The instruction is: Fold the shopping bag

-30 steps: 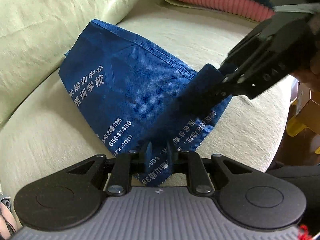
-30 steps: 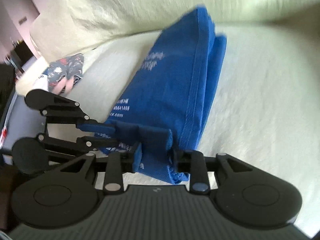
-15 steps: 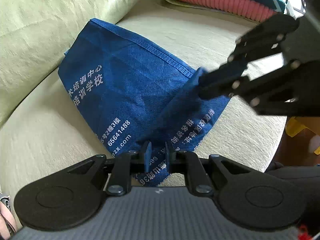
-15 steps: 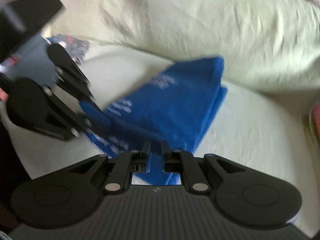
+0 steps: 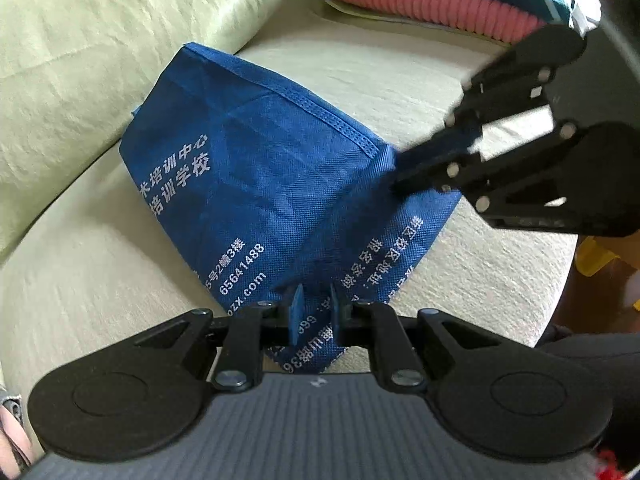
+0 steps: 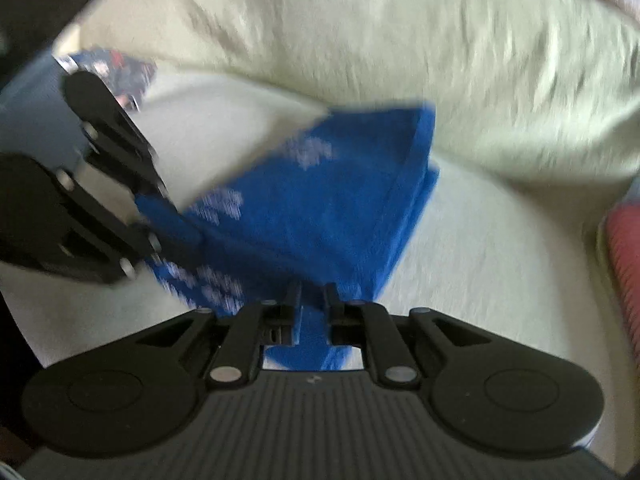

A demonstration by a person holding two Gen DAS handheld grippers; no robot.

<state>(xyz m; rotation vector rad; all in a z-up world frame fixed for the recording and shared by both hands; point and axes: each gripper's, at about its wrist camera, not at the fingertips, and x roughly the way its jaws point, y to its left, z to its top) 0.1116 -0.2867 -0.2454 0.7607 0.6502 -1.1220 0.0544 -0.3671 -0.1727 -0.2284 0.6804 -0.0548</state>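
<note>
A blue non-woven shopping bag (image 5: 256,184) with white print lies folded on a pale green sofa seat (image 5: 80,280). At the bottom of the left wrist view, my left gripper (image 5: 314,312) is shut on the bag's near corner. My right gripper (image 5: 400,172) comes in from the right and is shut on a raised fold at the bag's right edge. The right wrist view is blurred: the bag (image 6: 320,208) runs away from my right gripper (image 6: 312,308), whose fingers pinch blue fabric. My left gripper (image 6: 160,224) holds the bag's left corner there.
A pink ribbed roll (image 5: 432,4) under teal cloth lies at the back right of the seat. The sofa's back cushion (image 5: 80,60) rises behind the bag. The seat's edge drops off at the right, with a yellow object (image 5: 596,256) on the floor beyond.
My right gripper's fingers have drawn together on the bag fabric, and it has swung round and lifted slightly to the right. My left gripper has kept its hold and place.
</note>
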